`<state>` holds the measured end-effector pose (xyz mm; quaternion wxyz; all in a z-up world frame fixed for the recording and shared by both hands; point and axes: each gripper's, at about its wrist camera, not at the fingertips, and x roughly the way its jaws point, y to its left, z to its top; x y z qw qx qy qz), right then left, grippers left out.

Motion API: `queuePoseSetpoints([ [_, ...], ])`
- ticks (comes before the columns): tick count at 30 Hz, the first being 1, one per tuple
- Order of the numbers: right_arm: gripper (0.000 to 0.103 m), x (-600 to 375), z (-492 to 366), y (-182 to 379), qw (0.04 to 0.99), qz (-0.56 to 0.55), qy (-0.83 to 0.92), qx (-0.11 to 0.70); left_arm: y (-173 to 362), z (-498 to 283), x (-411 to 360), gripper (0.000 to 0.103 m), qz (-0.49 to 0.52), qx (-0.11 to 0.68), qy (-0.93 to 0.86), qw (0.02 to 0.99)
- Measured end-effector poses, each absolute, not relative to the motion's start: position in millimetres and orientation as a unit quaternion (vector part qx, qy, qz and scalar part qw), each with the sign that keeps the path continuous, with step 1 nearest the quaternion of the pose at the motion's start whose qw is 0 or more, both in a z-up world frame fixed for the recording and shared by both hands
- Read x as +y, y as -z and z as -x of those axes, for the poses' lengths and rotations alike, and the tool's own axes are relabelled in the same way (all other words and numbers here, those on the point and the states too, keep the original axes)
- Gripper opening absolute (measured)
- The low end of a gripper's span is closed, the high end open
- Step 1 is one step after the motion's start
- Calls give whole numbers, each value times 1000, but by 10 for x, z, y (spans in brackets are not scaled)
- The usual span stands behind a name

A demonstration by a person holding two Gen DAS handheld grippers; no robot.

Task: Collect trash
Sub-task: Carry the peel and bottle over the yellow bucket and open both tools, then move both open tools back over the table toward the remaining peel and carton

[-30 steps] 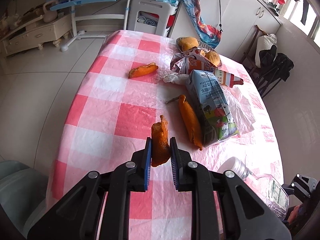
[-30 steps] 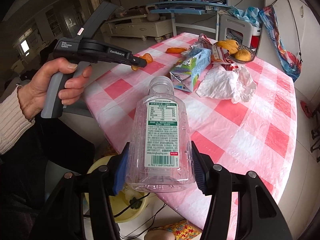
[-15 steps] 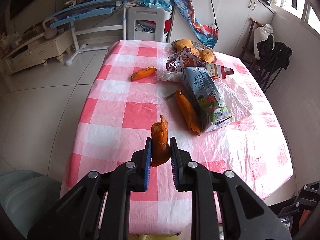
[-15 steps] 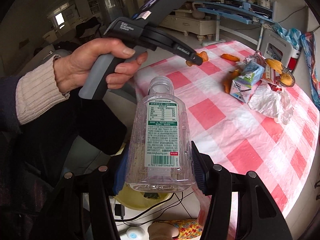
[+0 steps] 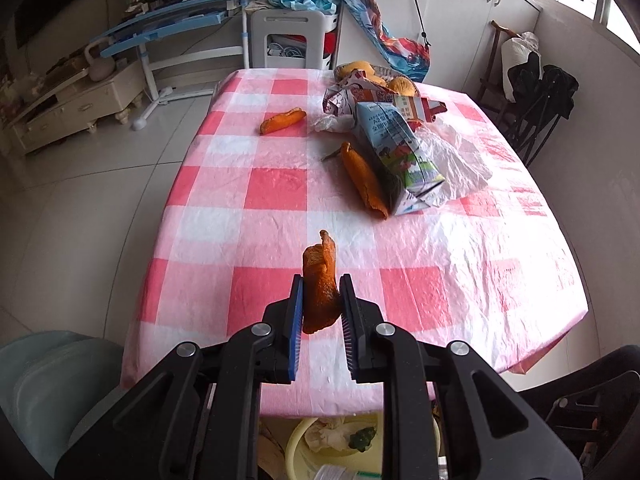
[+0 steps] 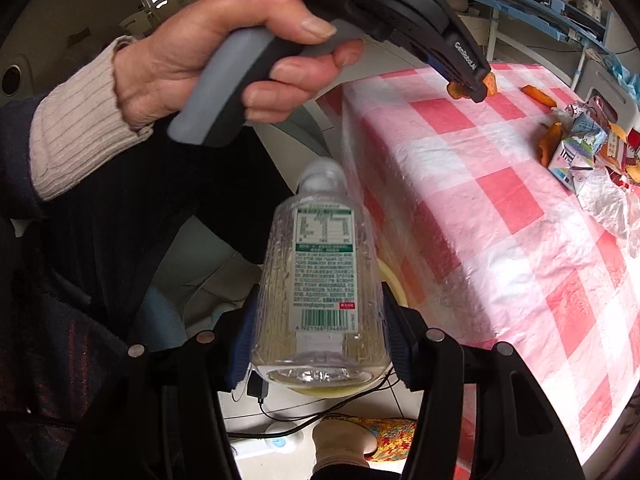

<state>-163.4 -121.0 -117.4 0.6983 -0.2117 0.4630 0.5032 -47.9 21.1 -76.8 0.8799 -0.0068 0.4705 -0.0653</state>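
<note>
My left gripper (image 5: 320, 292) is shut on an orange peel (image 5: 320, 280) and holds it above the near edge of the pink checked table (image 5: 440, 280). It also shows in the right wrist view (image 6: 476, 88), held in a hand. My right gripper (image 6: 320, 320) is shut on a clear plastic bottle (image 6: 320, 272), off the table's edge and over a yellow bin (image 5: 320, 440) on the floor. On the table lie two more peels (image 5: 366, 182) (image 5: 282, 120), a milk carton (image 5: 396, 152), a white plastic bag (image 5: 452, 160) and a crumpled wrapper (image 5: 352, 96).
A basket of oranges (image 5: 376, 76) stands at the table's far end. A blue-grey chair (image 5: 48, 392) is at lower left, a black chair (image 5: 592, 408) at lower right. Cables and a slippered foot (image 6: 348, 440) are on the floor beside the bin.
Both grippers have pulled back from the table towards the near edge. The bottle has moved off the tabletop and down over the bin. The peel stays gripped.
</note>
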Motion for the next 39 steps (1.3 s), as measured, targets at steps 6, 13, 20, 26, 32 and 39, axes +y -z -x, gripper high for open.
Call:
queuePoseSetpoints([
  [6,56,-1307,1560,1277,718,159,-497,461,915,811,144,17,-5,497,70,865],
  [13,62,-1554,1438,1067,781,121,-445,421,1010,1208,77,17,-20,520,74,851],
  [20,67,-1720,1492,900,822,100,-411,382,1128,1609,-20,17,-38,555,85,826],
  [26,71,-1652,1545,934,821,152,-393,385,1243,1876,-203,33,-76,591,107,796],
  [32,71,-1622,1616,989,822,173,-383,385,1057,1878,-86,52,-66,551,66,829],
  [39,71,-1576,1619,995,831,173,-375,374,738,1703,5,65,-71,482,22,873],
])
